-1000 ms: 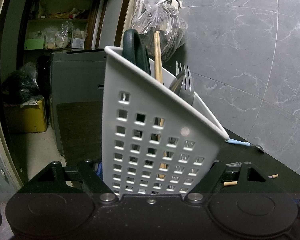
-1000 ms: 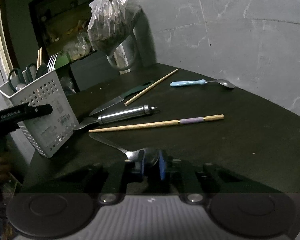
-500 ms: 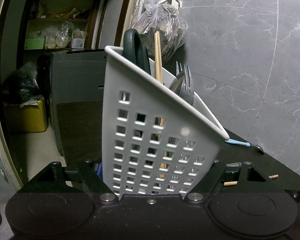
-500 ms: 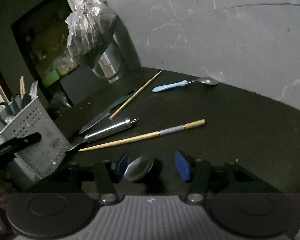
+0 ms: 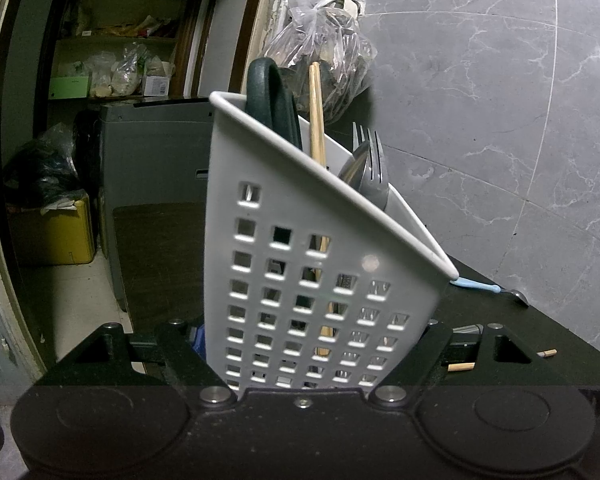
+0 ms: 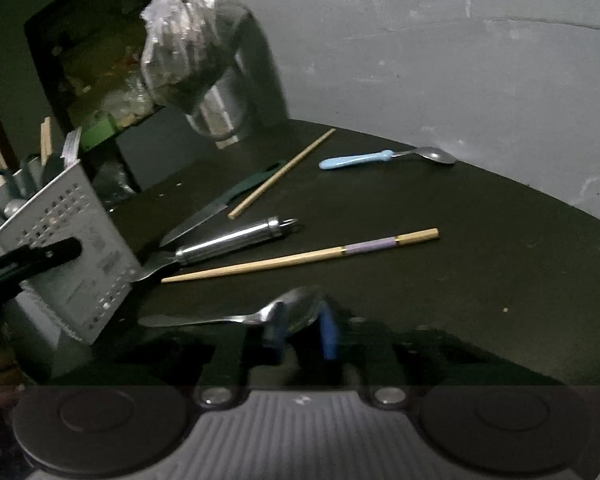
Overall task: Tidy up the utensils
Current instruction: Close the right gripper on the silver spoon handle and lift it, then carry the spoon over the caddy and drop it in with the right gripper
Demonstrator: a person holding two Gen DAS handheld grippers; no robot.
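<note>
Tongs on the right [image 6: 302,326] are closing on the steel spoon [image 6: 296,314] again after briefly springing wide, lifting it off the desk [image 6: 480,280]. Left tongs [image 5: 320,344] are clamping the white caddy [image 5: 300,264], awaiting the spoon.

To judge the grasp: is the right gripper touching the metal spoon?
Touching. The right wrist view shows the right gripper closing, blue pads against the metal spoon bowl.
</note>
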